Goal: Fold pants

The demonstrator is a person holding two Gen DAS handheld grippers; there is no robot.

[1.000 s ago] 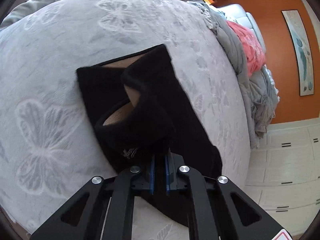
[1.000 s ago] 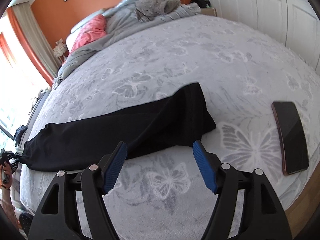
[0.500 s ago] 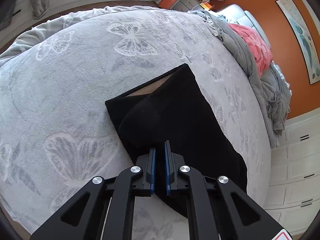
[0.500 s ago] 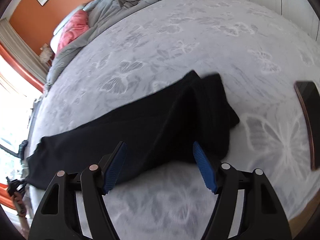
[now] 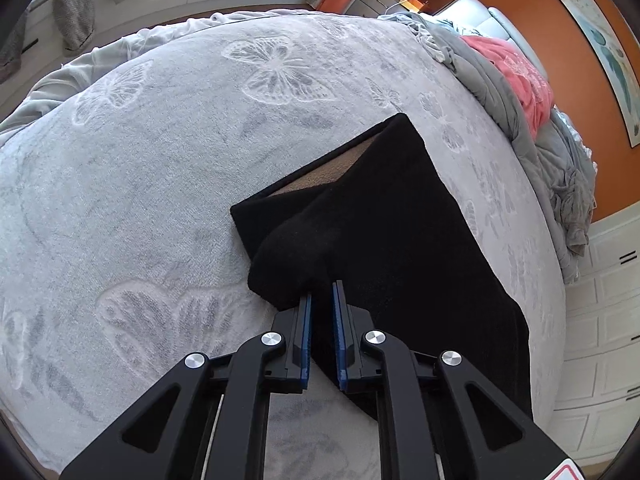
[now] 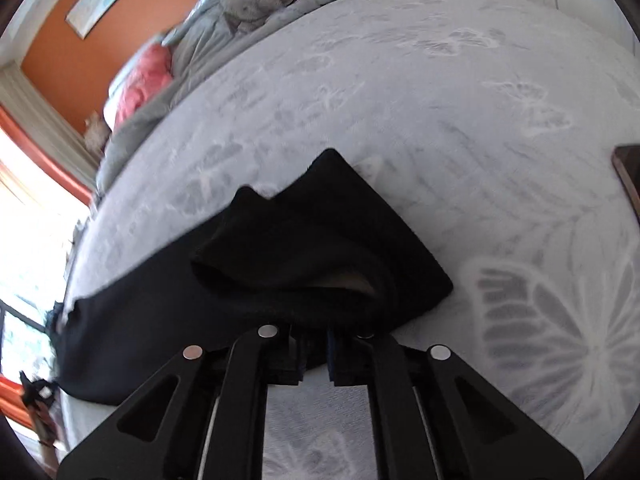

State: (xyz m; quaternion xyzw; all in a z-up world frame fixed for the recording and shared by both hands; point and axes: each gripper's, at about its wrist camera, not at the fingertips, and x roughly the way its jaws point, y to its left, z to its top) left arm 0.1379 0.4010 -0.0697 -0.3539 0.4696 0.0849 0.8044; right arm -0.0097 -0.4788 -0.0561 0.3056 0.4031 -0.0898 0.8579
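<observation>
Both sets of jaws pinch the pants; the right ones have just been closing on cloth.
Left gripper (image 5: pixel 321 304) and right gripper (image 6: pixel 316 340) hold black pants (image 5: pixel 384 240) on the bed (image 5: pixel 120 200); bare blanket all around.

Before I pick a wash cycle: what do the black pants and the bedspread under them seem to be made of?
The black pants look like a soft, matte knit, perhaps fleece: fuzzy nap, no sheen, thick rounded folds, with a tan lining showing at the opening. The bedspread looks like a pale grey plush or terry-like fabric: short pile, with butterfly shapes raised in it. Exact fibres cannot be told from the look.
</observation>
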